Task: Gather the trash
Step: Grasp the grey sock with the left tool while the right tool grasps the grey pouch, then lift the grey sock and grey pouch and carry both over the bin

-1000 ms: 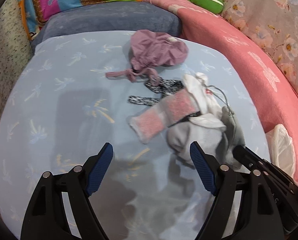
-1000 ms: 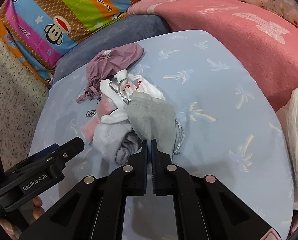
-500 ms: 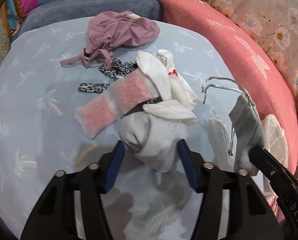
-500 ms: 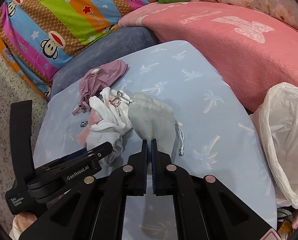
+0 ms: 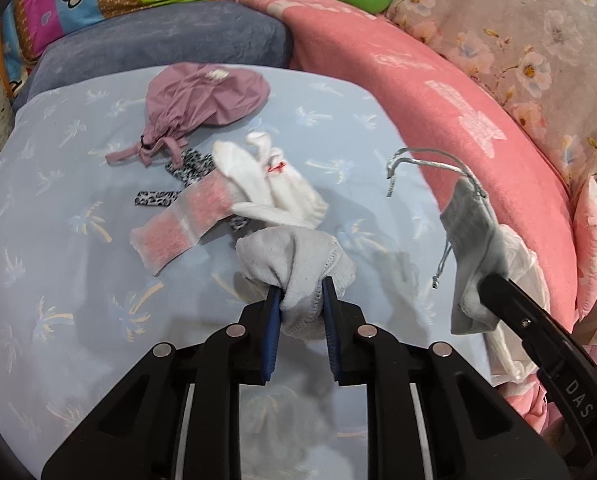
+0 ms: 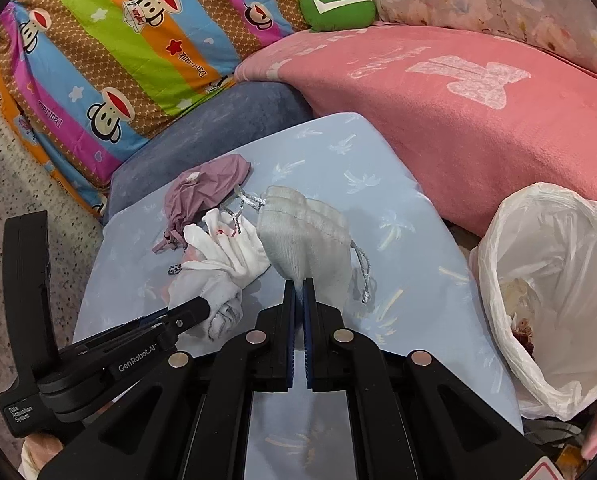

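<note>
— While both grippers have cloth in them, which step would you say this is?

— The pick-up, judged from how things lie. The left gripper [image 5: 298,304] has its jaws narrowed onto a bunched grey-white sock [image 5: 294,264], which sits at the near edge of the pile on the blue table [image 5: 58,280]. The right gripper [image 6: 298,292] has its jaws pressed almost together on the bottom of a grey drawstring pouch [image 6: 306,236], and that pouch hangs clear of the table, between the pile and the white plastic bag [image 6: 546,292].

— Where is the bag relative to the table?

— Just off the table's right edge, mouth open, against the pink blanket [image 6: 478,120].

— And what remains on the table?

— A purple pouch [image 5: 202,100] at the far side, a pink-and-white sock [image 5: 182,220], white socks [image 5: 266,184] and a leopard-print strip [image 5: 154,198], all close together.

— So the next move?

— Probably carrying each piece over the bag's mouth before the jaws part. The pouch's cords [image 5: 426,160] dangle and could snag on the rim.
</note>
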A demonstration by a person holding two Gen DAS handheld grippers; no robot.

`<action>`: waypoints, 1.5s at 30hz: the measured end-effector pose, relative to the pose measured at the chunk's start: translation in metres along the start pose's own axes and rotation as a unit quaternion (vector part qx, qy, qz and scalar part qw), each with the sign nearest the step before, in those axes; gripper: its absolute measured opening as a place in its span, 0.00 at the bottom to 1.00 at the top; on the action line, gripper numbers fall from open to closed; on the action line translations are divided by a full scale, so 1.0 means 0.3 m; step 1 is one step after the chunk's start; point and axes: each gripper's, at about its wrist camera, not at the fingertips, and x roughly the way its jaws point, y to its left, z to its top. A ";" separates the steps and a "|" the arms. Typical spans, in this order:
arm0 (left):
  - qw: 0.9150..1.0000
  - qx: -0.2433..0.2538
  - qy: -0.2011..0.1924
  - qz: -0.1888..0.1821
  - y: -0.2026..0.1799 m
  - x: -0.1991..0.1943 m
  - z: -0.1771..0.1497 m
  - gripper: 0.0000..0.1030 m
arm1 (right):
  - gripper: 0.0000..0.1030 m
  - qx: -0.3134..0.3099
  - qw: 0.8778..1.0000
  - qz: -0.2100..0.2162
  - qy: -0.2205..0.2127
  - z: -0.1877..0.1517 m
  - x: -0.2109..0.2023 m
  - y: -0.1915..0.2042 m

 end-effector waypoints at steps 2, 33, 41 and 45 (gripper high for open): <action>1.000 0.013 -0.007 -0.004 -0.041 -0.020 0.007 0.19 | 0.03 0.002 1.000 0.001 -0.010 0.008 -0.034 -0.015; 0.972 0.220 -0.042 -0.077 -0.736 -0.085 0.005 0.19 | 0.03 0.094 0.981 -0.082 -0.150 0.083 -0.529 -0.522; 0.963 0.248 -0.029 -0.098 -0.846 -0.063 -0.013 0.21 | 0.03 0.116 0.975 -0.105 -0.160 0.085 -0.576 -0.634; 0.962 0.251 -0.022 -0.107 -0.881 -0.047 -0.018 0.21 | 0.03 0.122 0.973 -0.113 -0.163 0.079 -0.595 -0.669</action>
